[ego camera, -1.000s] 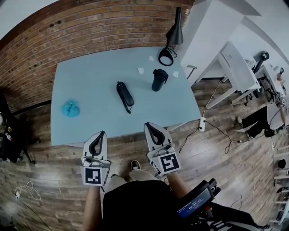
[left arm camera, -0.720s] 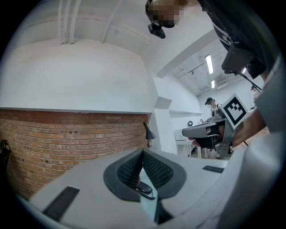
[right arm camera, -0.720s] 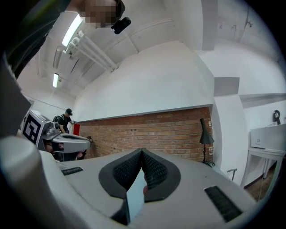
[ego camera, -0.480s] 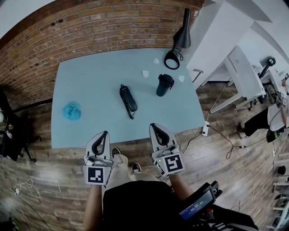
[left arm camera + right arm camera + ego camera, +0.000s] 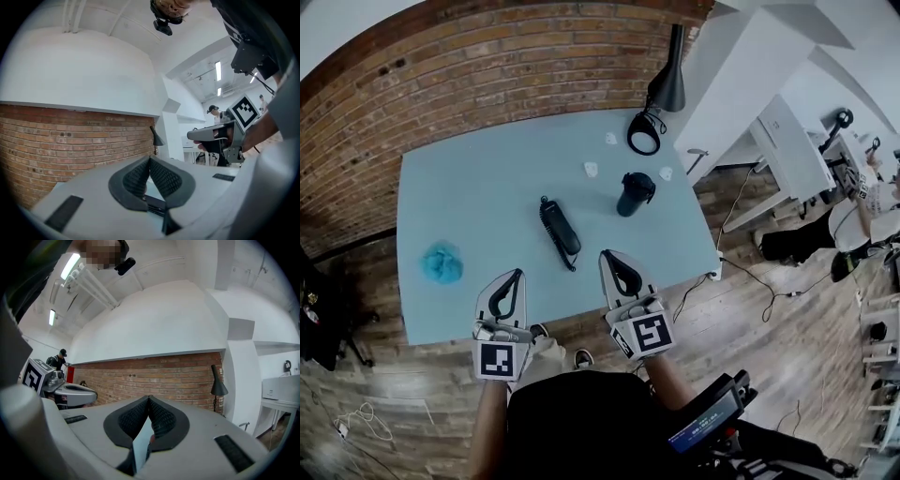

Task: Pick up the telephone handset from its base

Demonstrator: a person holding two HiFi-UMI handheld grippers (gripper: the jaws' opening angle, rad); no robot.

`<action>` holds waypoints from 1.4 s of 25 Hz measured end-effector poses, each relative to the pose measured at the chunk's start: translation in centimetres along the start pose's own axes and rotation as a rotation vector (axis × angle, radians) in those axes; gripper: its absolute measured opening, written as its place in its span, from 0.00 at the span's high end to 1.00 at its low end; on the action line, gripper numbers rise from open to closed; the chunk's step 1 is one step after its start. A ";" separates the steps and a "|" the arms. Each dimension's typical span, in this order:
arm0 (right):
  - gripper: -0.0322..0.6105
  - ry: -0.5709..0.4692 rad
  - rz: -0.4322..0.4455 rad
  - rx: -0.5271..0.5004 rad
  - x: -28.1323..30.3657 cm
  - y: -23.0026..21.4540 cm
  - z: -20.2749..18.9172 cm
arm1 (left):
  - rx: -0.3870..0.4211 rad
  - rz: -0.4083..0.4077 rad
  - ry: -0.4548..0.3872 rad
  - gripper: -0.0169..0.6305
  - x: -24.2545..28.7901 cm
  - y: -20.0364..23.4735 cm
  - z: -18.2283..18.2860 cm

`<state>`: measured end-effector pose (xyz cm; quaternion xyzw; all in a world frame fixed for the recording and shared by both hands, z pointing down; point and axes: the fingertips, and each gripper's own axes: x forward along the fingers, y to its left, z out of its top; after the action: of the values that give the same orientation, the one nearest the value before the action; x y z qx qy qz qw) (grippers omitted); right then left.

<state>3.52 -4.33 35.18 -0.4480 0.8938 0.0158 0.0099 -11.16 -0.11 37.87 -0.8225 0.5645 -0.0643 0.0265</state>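
Note:
A black telephone handset (image 5: 560,228) lies on its base in the middle of the pale blue table (image 5: 478,202). My left gripper (image 5: 513,275) hovers over the table's near edge, left of and nearer than the phone, jaws shut and empty. The right gripper (image 5: 607,255) is over the near edge too, just right of the phone's near end, also shut with nothing held. In the left gripper view the black pads (image 5: 159,176) meet at the tip, and the right gripper view shows its pads (image 5: 159,416) closed the same way. Neither gripper view shows the phone.
A black tumbler (image 5: 632,193) stands right of the phone. A black desk lamp (image 5: 652,108) is at the table's far right corner. A blue cloth (image 5: 442,262) lies at the left. Small white scraps (image 5: 592,170) sit near the far side. Brick wall behind; white desks to the right.
Both grippers have moved forward toward the table and now reach over its near edge, closer to the phone. Their jaws stayed shut.

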 end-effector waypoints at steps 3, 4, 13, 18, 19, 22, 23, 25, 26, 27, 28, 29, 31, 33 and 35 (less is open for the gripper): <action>0.91 0.010 -0.024 -0.014 2.0 0.2 0.2 | -0.008 -0.018 -0.018 0.96 1.0 2.2 0.4; 0.91 0.015 -0.033 -0.016 2.6 0.2 0.2 | -0.010 -0.028 -0.021 0.96 1.3 2.8 0.4; 0.91 0.093 -0.080 -0.041 8.0 3.0 -1.0 | -0.053 -0.104 -0.010 0.96 1.3 6.5 -1.2; 0.91 0.168 -0.068 -0.054 10.2 3.8 -3.9 | -0.080 -0.103 0.012 0.96 1.2 8.3 -2.7; 0.91 0.181 -0.069 -0.053 10.6 3.6 -4.3 | -0.084 -0.097 0.022 0.96 1.3 8.6 -2.9; 0.91 0.202 -0.070 -0.050 12.0 2.4 -5.4 | -0.078 -0.082 0.036 0.96 2.2 9.4 -3.2; 0.91 0.209 -0.070 -0.051 12.5 1.9 -5.8 | -0.077 -0.080 0.022 0.96 2.6 9.6 -3.0; 0.91 0.226 -0.064 -0.053 13.2 0.9 -6.9 | -0.074 -0.076 0.005 0.96 3.2 9.8 -2.7; 0.91 0.236 -0.061 -0.053 13.5 0.4 -7.6 | -0.070 -0.071 0.006 0.96 3.5 9.8 -2.6; 0.91 0.244 -0.059 -0.052 13.8 -0.2 -8.3 | -0.067 -0.064 0.011 0.96 3.7 9.7 -2.6; 0.91 0.247 -0.059 -0.046 14.1 -0.9 -8.9 | -0.067 -0.058 0.015 0.96 4.0 9.6 -2.5; 0.90 0.247 -0.057 -0.033 14.5 -1.6 -9.4 | -0.074 -0.053 0.018 0.96 4.3 9.5 -2.4; 0.89 0.248 -0.050 -0.001 15.2 -2.8 -10.6 | -0.097 -0.050 0.020 0.96 4.8 9.1 -2.5; 0.81 0.258 -0.032 0.019 15.8 -3.6 -12.3 | -0.104 -0.045 0.010 0.93 5.5 8.7 -2.4; 0.81 0.288 0.000 0.015 16.1 -3.7 -14.5 | -0.098 -0.029 0.008 0.93 6.0 8.3 -2.3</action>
<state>-3.19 -20.03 49.11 -0.4455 0.8861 -0.0554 -0.1151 -16.98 -8.62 39.64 -0.8308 0.5549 -0.0402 -0.0169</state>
